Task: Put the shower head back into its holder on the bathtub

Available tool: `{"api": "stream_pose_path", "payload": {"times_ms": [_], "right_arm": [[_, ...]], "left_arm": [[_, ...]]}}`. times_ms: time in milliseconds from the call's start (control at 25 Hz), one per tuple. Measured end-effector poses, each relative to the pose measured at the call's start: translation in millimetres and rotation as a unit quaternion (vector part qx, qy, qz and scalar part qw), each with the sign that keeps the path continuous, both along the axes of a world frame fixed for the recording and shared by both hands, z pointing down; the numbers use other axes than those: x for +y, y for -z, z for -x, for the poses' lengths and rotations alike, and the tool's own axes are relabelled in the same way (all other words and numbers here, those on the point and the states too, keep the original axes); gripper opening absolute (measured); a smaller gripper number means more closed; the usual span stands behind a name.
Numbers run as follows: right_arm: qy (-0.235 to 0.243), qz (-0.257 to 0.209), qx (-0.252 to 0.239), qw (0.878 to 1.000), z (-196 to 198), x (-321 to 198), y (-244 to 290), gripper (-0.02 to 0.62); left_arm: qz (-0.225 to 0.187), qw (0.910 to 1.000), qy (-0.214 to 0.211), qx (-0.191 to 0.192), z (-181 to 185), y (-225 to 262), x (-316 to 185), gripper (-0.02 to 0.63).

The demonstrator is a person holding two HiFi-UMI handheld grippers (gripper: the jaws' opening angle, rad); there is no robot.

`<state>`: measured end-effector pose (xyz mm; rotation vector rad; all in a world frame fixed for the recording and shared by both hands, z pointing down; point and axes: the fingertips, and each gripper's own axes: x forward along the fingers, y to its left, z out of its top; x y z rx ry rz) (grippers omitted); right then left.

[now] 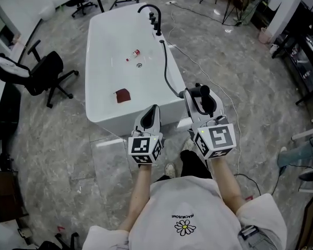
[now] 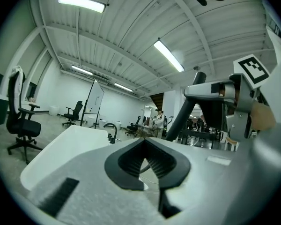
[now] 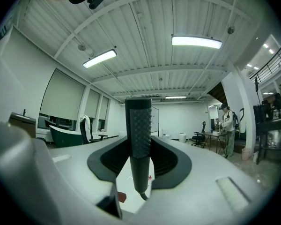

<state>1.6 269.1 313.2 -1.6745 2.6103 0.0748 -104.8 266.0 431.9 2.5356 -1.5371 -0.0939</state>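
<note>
A white bathtub (image 1: 101,61) stands lengthwise ahead of me, with a black tap set (image 1: 152,15) on its far right rim. From there a black hose (image 1: 166,61) runs along the right rim to the black shower head (image 1: 202,94). My right gripper (image 1: 198,99) is shut on the shower head near the tub's near right corner. In the right gripper view its ribbed handle (image 3: 139,135) stands upright between the pads of my right gripper (image 3: 139,161). My left gripper (image 1: 152,111) hovers over the tub's near rim, shut and empty; in its own view the left gripper (image 2: 145,167) has its jaw tips touching.
Inside the tub lie a dark red cloth (image 1: 123,95), a small red and white bottle (image 1: 134,53) and the drain (image 1: 139,65). A black office chair (image 1: 48,74) stands left of the tub. A cable (image 1: 198,14) trails over the floor at the right, with desks beyond.
</note>
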Motion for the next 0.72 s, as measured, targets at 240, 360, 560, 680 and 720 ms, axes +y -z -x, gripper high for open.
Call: {"api": "stream_pose_path", "payload": {"times_ms": [240, 360, 560, 680, 720], "right_arm": [[0.010, 0.017, -0.012, 1.000, -5, -49, -12, 0.141], [0.018, 0.024, -0.016, 0.999, -4, -91, -20, 0.141], [0.038, 0.028, -0.025, 0.999, -6, -172, -24, 0.141], [0.047, 0.032, -0.029, 0.998, -12, -228, -21, 0.141], [0.050, 0.033, -0.031, 0.998, -14, -246, -19, 0.141]], "left_arm": [[0.018, 0.9997, 0.018, -0.004, 7, -14, -35, 0.002], [0.029, 0.9994, 0.019, -0.006, 4, -25, -68, 0.002], [0.053, 0.9984, 0.004, -0.019, -17, -47, -147, 0.006], [0.063, 0.9975, -0.010, -0.030, -37, -55, -204, 0.014], [0.065, 0.9972, -0.014, -0.035, -43, -55, -222, 0.019]]}}
